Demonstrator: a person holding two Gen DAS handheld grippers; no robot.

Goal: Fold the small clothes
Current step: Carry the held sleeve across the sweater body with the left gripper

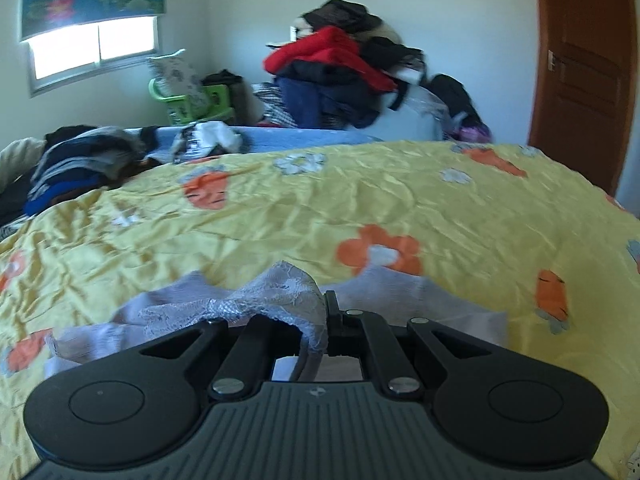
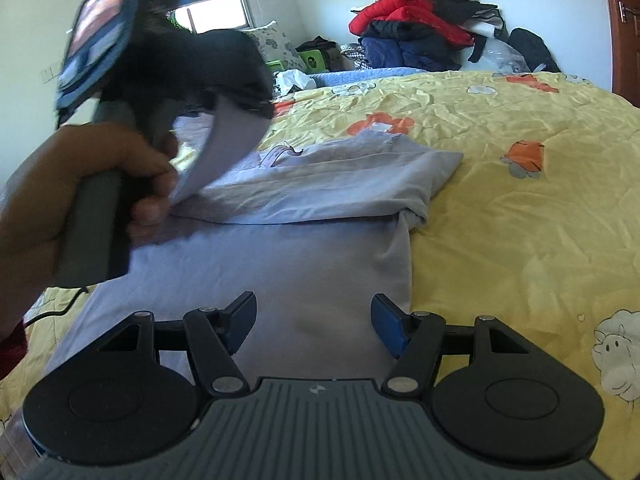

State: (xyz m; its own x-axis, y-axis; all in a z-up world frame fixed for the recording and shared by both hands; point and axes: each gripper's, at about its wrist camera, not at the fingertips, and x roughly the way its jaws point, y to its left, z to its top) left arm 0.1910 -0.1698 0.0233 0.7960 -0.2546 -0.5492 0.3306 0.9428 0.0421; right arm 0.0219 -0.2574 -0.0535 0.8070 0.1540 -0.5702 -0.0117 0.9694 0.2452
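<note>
- left gripper (image 1: 326, 320) is clamped tight on the lacy edge of the lilac top (image 2: 256, 264), lifting that bit off the bed
- right gripper (image 2: 314, 322) has its jaws apart over the near part of the top, nothing between them
- a hand (image 2: 80, 184) holds the left gripper's handle
- top lies part-folded on the yellow quilt (image 2: 520, 208)
- clothes pile (image 1: 340, 68) by the far wall, window (image 1: 92, 48) far left
</note>
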